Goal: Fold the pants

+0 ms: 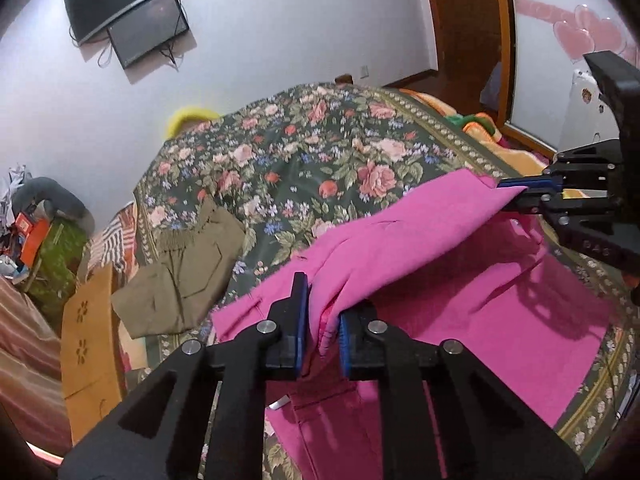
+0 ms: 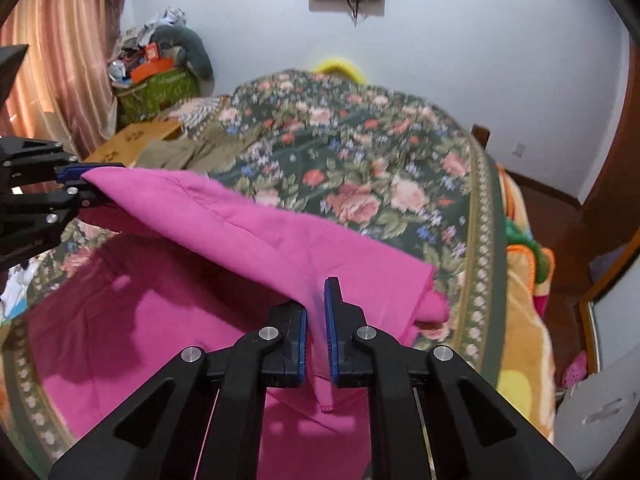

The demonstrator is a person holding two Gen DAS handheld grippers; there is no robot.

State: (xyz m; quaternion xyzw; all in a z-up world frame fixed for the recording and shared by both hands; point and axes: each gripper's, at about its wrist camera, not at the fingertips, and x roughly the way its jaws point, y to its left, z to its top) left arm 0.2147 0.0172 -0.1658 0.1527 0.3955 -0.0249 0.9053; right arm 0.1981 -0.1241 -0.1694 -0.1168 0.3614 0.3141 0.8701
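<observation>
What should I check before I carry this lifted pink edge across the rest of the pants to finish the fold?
1. Left gripper clamps the bright pink cotton pants: ok, cloth sits between its jaws.
2. Right gripper clamps the same edge: ok.
3. Lifted edge spans both grippers without slipping out: ok, though it sags a little.
4. Lower layer lies flat on the dark floral bedspread: ok, a few shallow creases.
5. Folded olive-khaki pants are outside the fold path: ok, they lie apart, to the left.
6. Edges will line up on landing: cannot tell.
</observation>
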